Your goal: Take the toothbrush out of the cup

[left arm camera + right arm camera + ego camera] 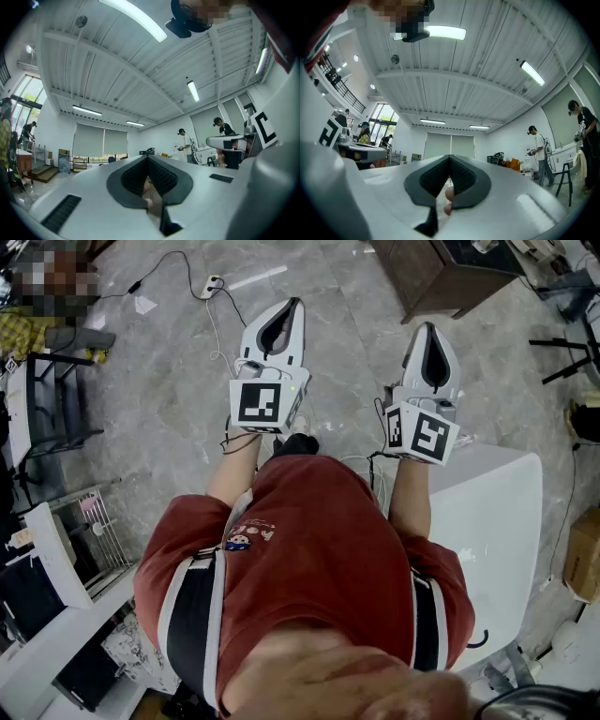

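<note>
No toothbrush and no cup shows in any view. In the head view a person in a red shirt holds both grippers out in front, above a grey marble floor. My left gripper (pixel 293 304) is shut, its jaws meeting at the tip with nothing between them. My right gripper (pixel 428 326) is shut and empty too. Both point slightly upward across the room. In the left gripper view the left gripper (pixel 148 157) has its dark pads pressed together, and the right gripper view shows the same of the right gripper (pixel 450 157). Behind the pads, fingertips of the holding hands peek through.
A white table (pixel 497 521) stands just right of the person. A dark wooden cabinet (pixel 441 273) is ahead at the right, and a power strip (pixel 212 282) with its cable lies on the floor. Shelving crowds the left. People (pixel 186 143) stand in the distance.
</note>
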The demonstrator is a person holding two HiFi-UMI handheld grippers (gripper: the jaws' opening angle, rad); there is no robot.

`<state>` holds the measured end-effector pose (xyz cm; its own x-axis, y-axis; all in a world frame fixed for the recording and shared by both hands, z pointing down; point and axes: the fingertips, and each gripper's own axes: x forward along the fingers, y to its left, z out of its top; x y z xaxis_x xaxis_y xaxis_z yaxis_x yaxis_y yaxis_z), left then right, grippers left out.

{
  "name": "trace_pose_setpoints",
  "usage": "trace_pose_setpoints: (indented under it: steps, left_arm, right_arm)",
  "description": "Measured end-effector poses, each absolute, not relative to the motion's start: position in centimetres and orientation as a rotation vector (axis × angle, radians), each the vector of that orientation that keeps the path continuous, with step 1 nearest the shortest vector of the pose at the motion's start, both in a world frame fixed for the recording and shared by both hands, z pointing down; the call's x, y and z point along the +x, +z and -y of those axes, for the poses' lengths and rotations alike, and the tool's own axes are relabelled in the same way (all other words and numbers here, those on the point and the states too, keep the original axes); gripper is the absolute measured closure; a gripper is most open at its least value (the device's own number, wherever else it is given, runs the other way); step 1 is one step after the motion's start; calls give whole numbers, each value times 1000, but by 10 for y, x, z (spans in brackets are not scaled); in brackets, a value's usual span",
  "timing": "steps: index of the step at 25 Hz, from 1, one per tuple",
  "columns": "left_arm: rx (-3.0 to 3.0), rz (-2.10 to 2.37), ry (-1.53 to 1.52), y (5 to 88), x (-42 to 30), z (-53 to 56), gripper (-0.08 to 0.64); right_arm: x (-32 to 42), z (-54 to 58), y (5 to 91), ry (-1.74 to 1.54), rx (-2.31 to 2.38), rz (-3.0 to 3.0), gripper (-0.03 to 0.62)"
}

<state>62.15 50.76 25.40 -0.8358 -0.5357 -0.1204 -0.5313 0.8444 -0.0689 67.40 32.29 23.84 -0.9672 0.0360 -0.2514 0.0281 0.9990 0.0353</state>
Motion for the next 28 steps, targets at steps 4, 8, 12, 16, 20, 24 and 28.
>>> trace_pose_setpoints:
  steps: [4,8,12,16,20,24,28]
  left_arm:
    - [-840,-2889,-46,255,613,-508,554]
    - [-834,-2903,-31,257,604,-518,554]
    - [-811,-2922,0,262,587,-530,554]
    - [-782,-2941,18,271,569,-546,554]
    - [-752,-2969,42,283,546,-563,555]
    - [-726,-2999,61,293,522,-585,554]
    - [-681,-3028,64,295,501,-617,554]
  right_arm:
    - [664,-325,240,35,54,-2887,583]
    - [651,-336,242,37,69,-2901,583]
    - [631,-349,248,10,119,-2918,583]
    - [609,-367,256,-4,151,-2943,583]
    - [579,-388,266,7,195,-2975,583]
    - [549,-411,272,6,243,-2987,583]
    - [522,-443,271,8,287,-2980,583]
